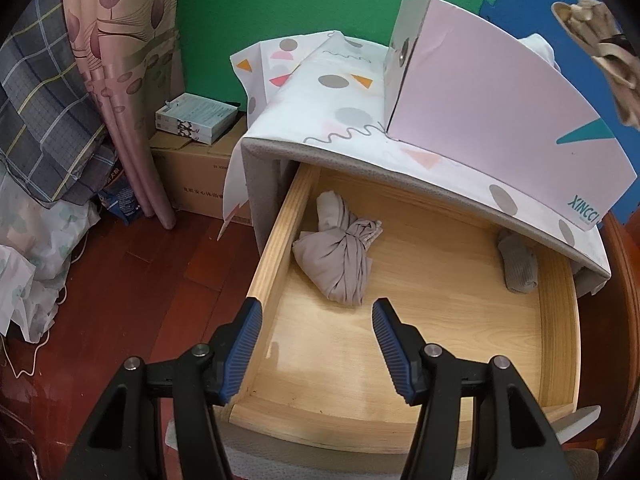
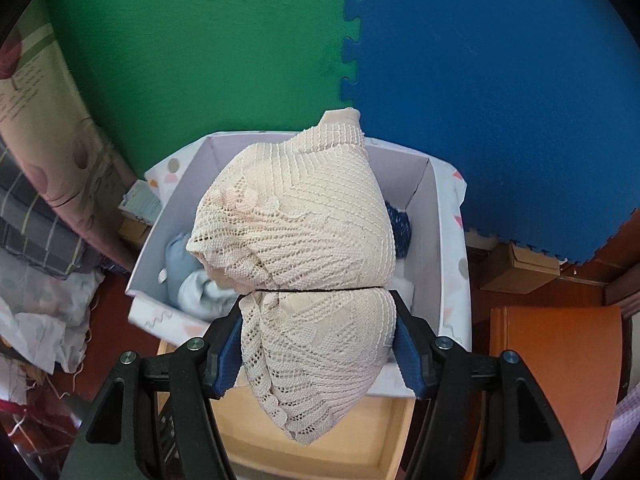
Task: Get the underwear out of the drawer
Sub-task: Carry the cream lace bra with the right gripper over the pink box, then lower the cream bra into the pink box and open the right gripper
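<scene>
The wooden drawer [image 1: 276,240] stands pulled open under a cloth-covered cabinet. Inside lie a knotted grey underwear bundle [image 1: 340,252] at the left and a rolled grey piece [image 1: 518,266] at the right, partly under the cabinet top. My left gripper [image 1: 316,346] is open and empty, above the drawer's front left, just short of the knotted bundle. My right gripper [image 2: 318,332] is shut on a cream lace underwear [image 2: 296,240], held above the pink box [image 2: 440,216] on the cabinet top; it also shows in the left wrist view [image 1: 600,48].
The pink box [image 1: 500,120] holds blue and white garments [image 2: 192,280]. Cardboard box [image 1: 192,176] with small cartons, curtain [image 1: 120,80] and piled bedding [image 1: 44,120] at left. An orange seat [image 2: 556,364] at right. Green and blue foam mats cover the wall.
</scene>
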`<act>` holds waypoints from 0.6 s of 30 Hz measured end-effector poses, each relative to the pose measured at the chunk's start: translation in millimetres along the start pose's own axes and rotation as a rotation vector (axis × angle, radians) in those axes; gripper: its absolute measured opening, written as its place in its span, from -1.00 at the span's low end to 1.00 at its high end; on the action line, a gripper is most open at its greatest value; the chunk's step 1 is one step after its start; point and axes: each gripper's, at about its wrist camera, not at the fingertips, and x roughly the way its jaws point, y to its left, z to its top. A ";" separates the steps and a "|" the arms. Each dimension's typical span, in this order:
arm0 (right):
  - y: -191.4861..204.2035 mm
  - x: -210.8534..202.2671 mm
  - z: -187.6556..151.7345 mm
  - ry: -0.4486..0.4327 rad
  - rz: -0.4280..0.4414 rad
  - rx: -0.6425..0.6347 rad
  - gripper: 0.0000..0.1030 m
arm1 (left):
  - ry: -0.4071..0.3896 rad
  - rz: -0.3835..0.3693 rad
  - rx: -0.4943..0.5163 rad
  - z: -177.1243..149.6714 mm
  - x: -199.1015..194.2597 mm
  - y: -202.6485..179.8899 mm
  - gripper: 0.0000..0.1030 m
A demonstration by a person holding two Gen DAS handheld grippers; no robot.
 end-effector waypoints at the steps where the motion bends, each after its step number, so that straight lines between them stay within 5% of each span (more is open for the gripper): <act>1: 0.4 5.3 3.1 0.007 -0.004 0.003 0.17 | -0.001 0.000 -0.003 -0.1 -0.4 0.5 0.14; 18: 22.4 81.2 22.0 0.096 -0.041 -0.046 0.18 | -0.004 -0.014 -0.010 0.5 -0.7 0.9 0.14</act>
